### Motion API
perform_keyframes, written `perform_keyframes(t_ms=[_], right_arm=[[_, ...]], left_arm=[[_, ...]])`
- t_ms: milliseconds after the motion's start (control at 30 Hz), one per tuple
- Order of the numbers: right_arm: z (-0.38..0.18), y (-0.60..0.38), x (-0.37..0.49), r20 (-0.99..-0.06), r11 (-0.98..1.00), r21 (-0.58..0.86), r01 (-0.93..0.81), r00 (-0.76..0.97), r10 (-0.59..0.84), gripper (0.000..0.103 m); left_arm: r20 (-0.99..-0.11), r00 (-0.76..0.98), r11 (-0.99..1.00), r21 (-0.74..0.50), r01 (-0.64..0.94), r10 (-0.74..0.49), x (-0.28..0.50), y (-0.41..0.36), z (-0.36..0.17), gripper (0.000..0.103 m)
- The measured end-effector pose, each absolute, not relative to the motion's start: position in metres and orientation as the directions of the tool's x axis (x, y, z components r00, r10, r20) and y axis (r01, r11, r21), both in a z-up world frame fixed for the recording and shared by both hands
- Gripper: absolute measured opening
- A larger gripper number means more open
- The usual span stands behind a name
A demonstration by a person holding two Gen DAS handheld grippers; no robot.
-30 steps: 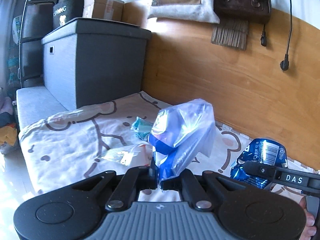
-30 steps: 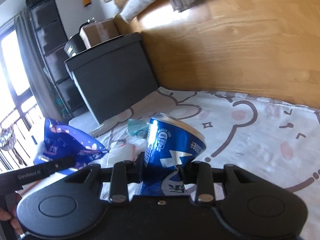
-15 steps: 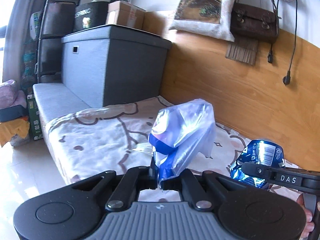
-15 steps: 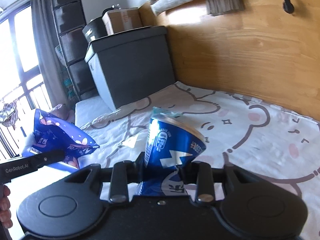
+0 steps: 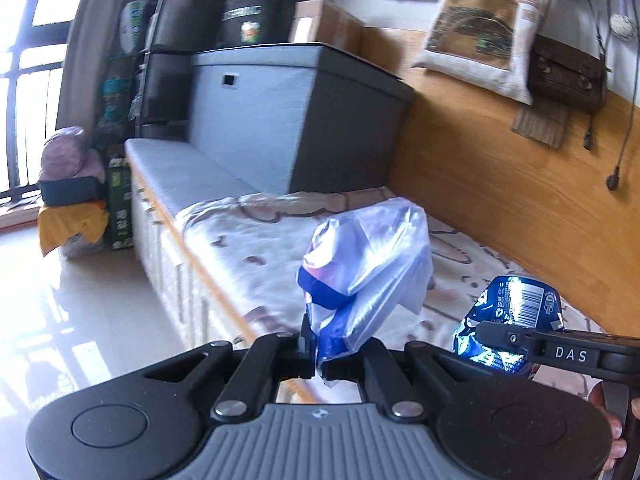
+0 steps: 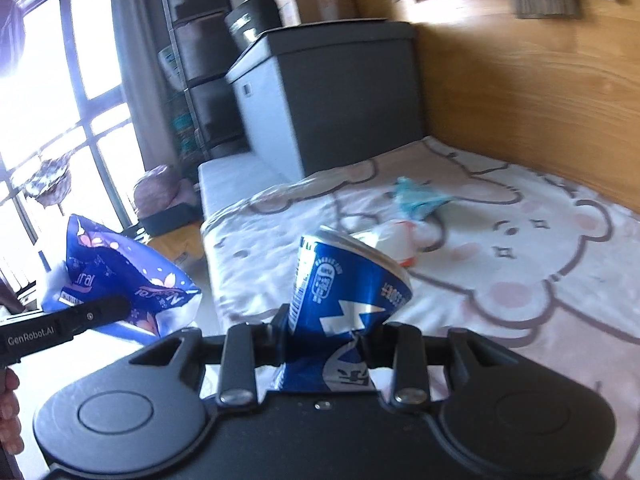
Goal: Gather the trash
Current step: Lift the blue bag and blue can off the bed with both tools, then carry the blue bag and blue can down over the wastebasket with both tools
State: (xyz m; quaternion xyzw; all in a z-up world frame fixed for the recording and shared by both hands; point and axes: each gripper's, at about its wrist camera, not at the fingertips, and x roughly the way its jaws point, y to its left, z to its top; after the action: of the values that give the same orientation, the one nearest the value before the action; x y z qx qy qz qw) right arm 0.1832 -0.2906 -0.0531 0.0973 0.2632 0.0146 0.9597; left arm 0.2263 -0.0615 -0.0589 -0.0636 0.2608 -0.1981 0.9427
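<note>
Two grippers, left [image 5: 318, 356] pinching wrapper [image 5: 368, 264]; right [image 6: 326, 340] clamping can [image 6: 344, 292]

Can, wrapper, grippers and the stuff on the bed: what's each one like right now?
crushed blue can: dented, pinched upright in the right gripper.
blue plastic wrapper: crumpled, clamped in the left gripper.
teal wrapper: crumpled, lying loose on the bedsheet.
white wrapper: lying on the sheet behind the can.
grey storage box: lid shut.
</note>
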Motion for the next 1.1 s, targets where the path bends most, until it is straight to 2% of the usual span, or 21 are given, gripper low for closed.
perform_keyframes(t_ms=[200, 633, 1100], right_arm=[[-0.066, -0.242, 0.195, -0.539, 0.983, 0.178, -0.055, 0.83, 0.144, 0.034], [-0.122, -0.147, 0.226, -0.67, 0.976, 0.098, -0.195, 0.712, 0.21, 0.034], [-0.195, -0.107, 0.251, -0.791, 0.963, 0.089, -0.253, 0.57, 0.223, 0.034]], left_arm=[[-0.492, 0.793, 0.93, -0.257, 0.264, -0.361, 0.225, -0.013, -0.081, 0.002], [-0.607, 0.747, 0.938, -0.342, 0.062, -0.271, 0.24, 0.079, -0.159, 0.002], [-0.786, 0.559, 0.934, -0.353, -0.053, -0.265, 0.272, 0.098, -0.268, 0.002]])
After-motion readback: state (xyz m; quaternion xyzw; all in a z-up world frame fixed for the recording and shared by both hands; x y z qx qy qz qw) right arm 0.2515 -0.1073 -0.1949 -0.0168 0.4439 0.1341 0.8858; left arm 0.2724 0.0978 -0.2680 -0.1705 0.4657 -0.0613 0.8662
